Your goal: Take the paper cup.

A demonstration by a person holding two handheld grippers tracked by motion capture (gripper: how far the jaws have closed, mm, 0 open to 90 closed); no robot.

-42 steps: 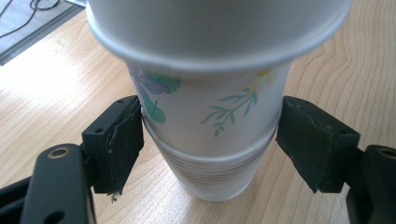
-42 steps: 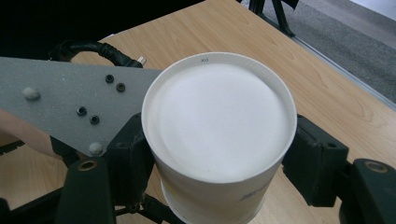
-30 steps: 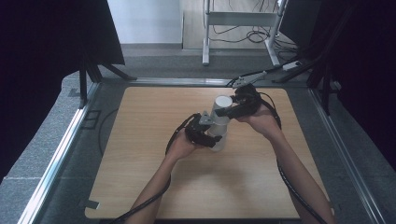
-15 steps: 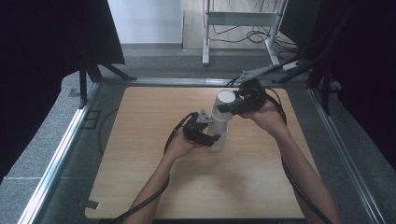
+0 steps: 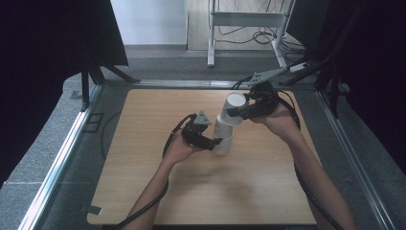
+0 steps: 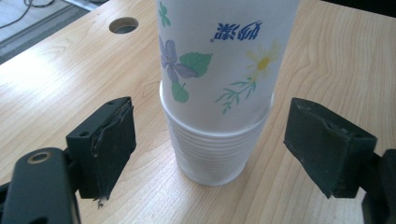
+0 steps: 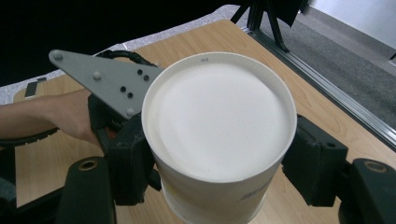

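High view first: my two hands reach in over the wooden table [image 5: 143, 191], and near its middle stands an upside-down stack of paper cups [image 5: 223, 139]. My left gripper [image 5: 207, 140] sits at the stack's base, low against the tabletop, its grey three-cornered plate on top. My right gripper [image 5: 238, 111] is higher and farther from me, with its jaws on either side of the top cup [image 5: 232, 109], which leans away from the rest of the stack toward that hand.

From the left gripper view, my jaws stand wide apart, one on each side of the stack [image 6: 219, 149] and touching neither side; they hold nothing. The lower cups show as a band of nested ribbed rims resting on the wood, and the flowered cup [image 6: 219, 56] rising out of them carries purple and yellow blossoms, green leaves and some blue lettering (I cannot read it). A round hole [image 6: 123, 24] is cut in the table behind it.

From the right gripper view, I see the white bottom of the top cup [image 7: 219, 121] facing the camera, with my right jaws pressed against its sides, gripping it. Behind it is my left hand [image 7: 70, 116] with its gripper's grey plate [image 7: 107, 81].
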